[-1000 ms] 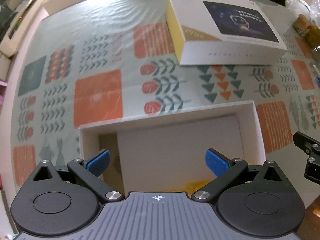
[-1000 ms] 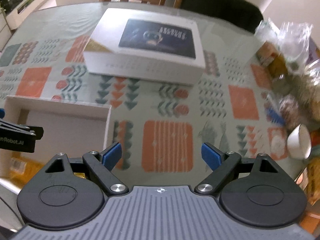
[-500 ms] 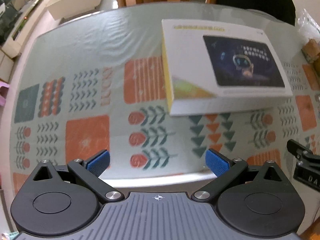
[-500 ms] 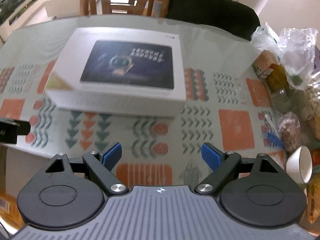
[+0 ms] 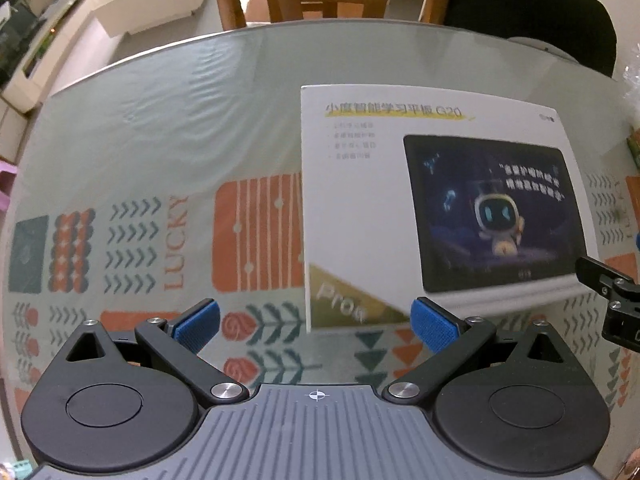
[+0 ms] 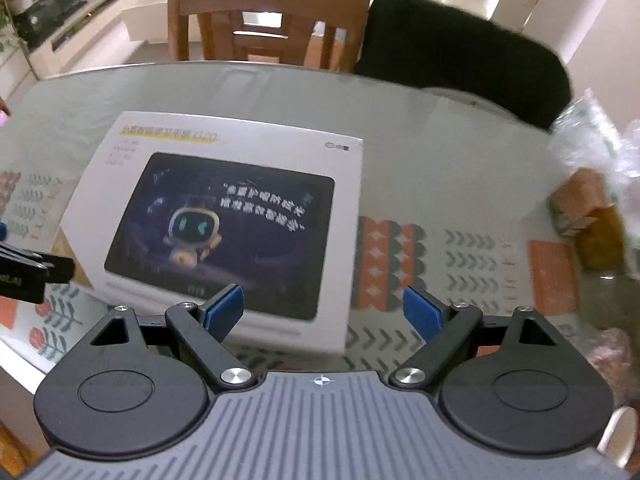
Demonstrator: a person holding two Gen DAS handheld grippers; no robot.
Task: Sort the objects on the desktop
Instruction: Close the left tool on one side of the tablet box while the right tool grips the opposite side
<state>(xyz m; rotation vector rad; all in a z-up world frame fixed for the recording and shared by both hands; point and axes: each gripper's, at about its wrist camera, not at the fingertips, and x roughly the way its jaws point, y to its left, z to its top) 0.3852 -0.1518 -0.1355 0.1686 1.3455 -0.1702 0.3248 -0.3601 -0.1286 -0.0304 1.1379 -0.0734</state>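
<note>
Box (image 5: 360,208) lies flat on the bench (image 5: 160,128), a white tablet carton with a dark screen picture on its lid, and both claws face it from the near side. In the left wrist view the left claw (image 5: 316,322) has its blue pads spread wide with nothing between them; the carton's near-left corner, the one with the gold "Pro" wedge, sits just ahead of the gap and slightly to its right. In the right wrist view the right claw (image 6: 323,312) is likewise spread and empty, and the carton's near-right corner falls just ahead of the gap, leaning left of centre.

The carton's long axis runs left to right across the two claws, so each one is lined up with an end of the near edge. Neither is clearly nearer; a two-handed lift looks the likely step, each claw having to travel forward and a little inward. Whether either pad already touches the carton cannot be told. Bagged clutter (image 6: 592,216) sits well off to the right.
</note>
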